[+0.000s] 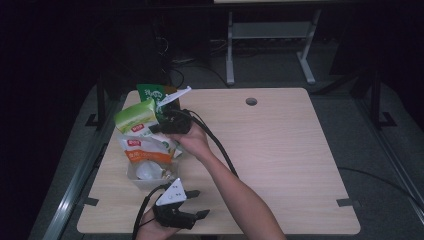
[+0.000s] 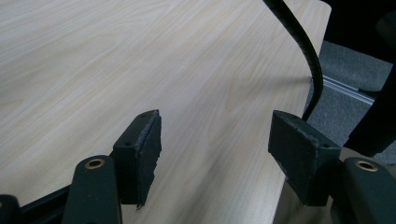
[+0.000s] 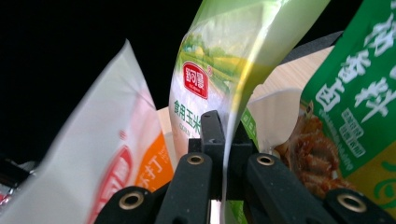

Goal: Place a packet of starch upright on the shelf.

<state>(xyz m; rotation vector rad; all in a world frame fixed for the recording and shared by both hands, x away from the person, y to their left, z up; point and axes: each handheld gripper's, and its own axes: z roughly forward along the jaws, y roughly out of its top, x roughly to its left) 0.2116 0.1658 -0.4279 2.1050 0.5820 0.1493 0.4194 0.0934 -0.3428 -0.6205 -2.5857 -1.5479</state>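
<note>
The light-green packet (image 3: 219,70) is cut off at twelve o'clock in the right gripper view, and its lower edge is hidden between the closed jaws of the right gripper (image 3: 223,140). The orange-and-white packet (image 3: 107,154) at nine o'clock is blurred (its print cannot be read). In the high view, the contents of the clear tub (image 1: 145,181) are too dim to be identified.

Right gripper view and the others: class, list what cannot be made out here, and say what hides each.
- Light green packet: its lower edge, right gripper view, hidden behind the right gripper with jaws shut on it.
- Clear tub: its contents, high view, covered by the orange packet and dim light.
- Dark green packet: cut off by the right edge, right gripper view.
</note>
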